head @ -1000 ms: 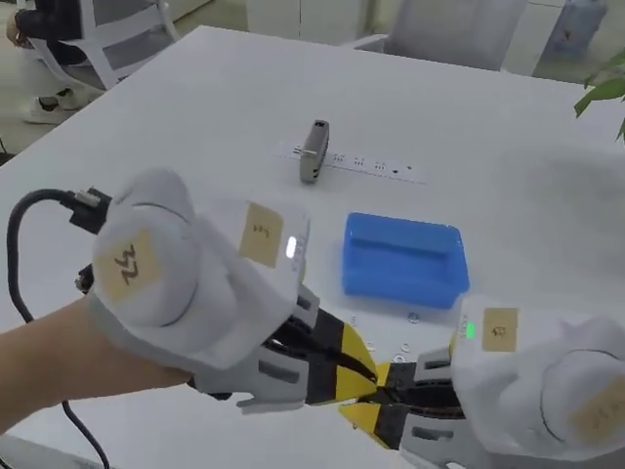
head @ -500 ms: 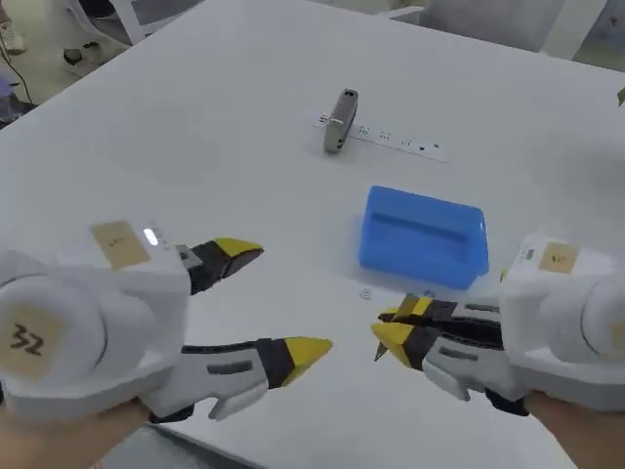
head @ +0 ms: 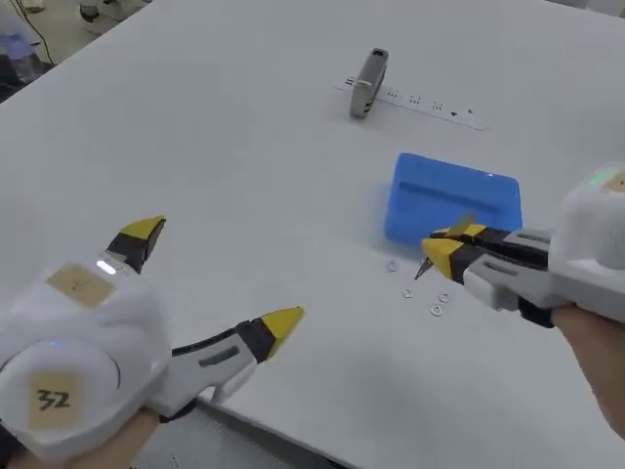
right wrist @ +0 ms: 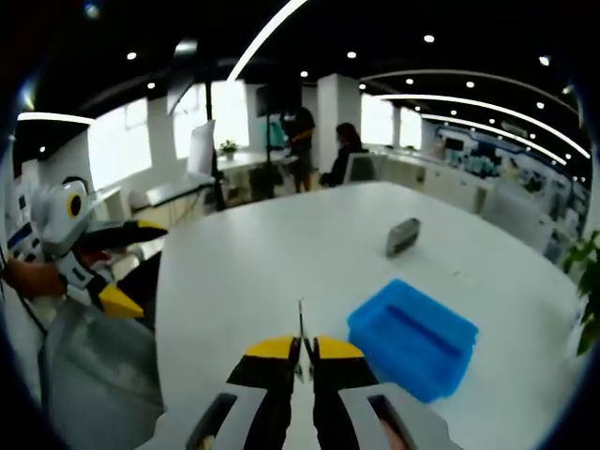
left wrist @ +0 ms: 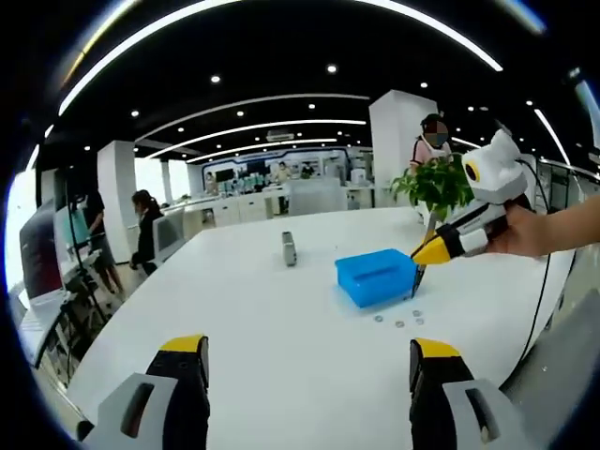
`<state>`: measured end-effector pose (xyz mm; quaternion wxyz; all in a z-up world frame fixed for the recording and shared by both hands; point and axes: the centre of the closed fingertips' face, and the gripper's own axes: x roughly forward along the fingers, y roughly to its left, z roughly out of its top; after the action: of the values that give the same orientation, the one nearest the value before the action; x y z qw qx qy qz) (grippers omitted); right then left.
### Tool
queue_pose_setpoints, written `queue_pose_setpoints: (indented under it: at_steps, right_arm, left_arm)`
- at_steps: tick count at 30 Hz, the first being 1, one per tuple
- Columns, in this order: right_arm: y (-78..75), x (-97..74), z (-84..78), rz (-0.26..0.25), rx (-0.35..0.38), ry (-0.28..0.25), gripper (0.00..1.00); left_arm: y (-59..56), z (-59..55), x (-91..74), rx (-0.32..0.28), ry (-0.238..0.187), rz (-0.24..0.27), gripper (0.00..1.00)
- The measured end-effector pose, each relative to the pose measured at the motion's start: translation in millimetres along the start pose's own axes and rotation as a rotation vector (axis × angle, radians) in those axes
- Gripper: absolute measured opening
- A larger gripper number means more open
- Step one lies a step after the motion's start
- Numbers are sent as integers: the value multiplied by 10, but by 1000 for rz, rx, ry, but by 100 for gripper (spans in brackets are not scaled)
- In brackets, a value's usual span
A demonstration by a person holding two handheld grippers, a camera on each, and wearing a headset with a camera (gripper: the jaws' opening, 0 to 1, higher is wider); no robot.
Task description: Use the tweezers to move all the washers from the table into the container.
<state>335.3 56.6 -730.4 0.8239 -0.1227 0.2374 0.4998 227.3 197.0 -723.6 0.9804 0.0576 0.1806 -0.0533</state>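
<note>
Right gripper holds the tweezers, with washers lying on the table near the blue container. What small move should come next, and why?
Probably lower the right gripper a little and bring the tweezers tip onto the nearest washer. The tip hangs close beside that washer, and the washers lie on the table just in front of the blue container.

Left gripper (left wrist: pixel 307 347) fingers (left wrist: pixel 185 358) spread wide over white bench (left wrist: pixel 272 309). Blue container (left wrist: pixel 377 275) mid-bench, washers (left wrist: pixel 397 322) scattered just beside its near edge. Right gripper (left wrist: pixel 433 251) in from right, yellow tips pinching tweezers (left wrist: pixel 419 280), point down beside container's corner
</note>
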Motion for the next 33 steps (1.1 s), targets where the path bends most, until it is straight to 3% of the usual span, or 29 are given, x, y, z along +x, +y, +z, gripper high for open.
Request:
queue_pose_setpoints:
  at_steps: [5,8,11,17,21,24,33]
  right_arm:
    - [-147,139,-3,-47,31,-7,3]
    - [-203,219,0,-53,101,-27,3]
    - [-237,295,-26,-51,132,-31,3]
    - [-342,424,-162,-89,175,-32,3]
    - [-410,475,-268,-123,205,-31,3]
    - [-437,544,-343,-121,271,-36,3]
    - [-530,632,-347,-153,254,-35,3]
  left_arm:
    - [-25,-128,75,16,40,-16,88]
    - [-36,-125,84,56,36,-11,87]
    - [-58,-147,102,52,41,-24,87]
    - [-89,-200,125,61,64,-38,81]
    - [-105,-244,133,72,83,-42,82]
    - [-110,-298,142,94,113,-41,81]
    - [-117,-334,145,106,133,-43,82]
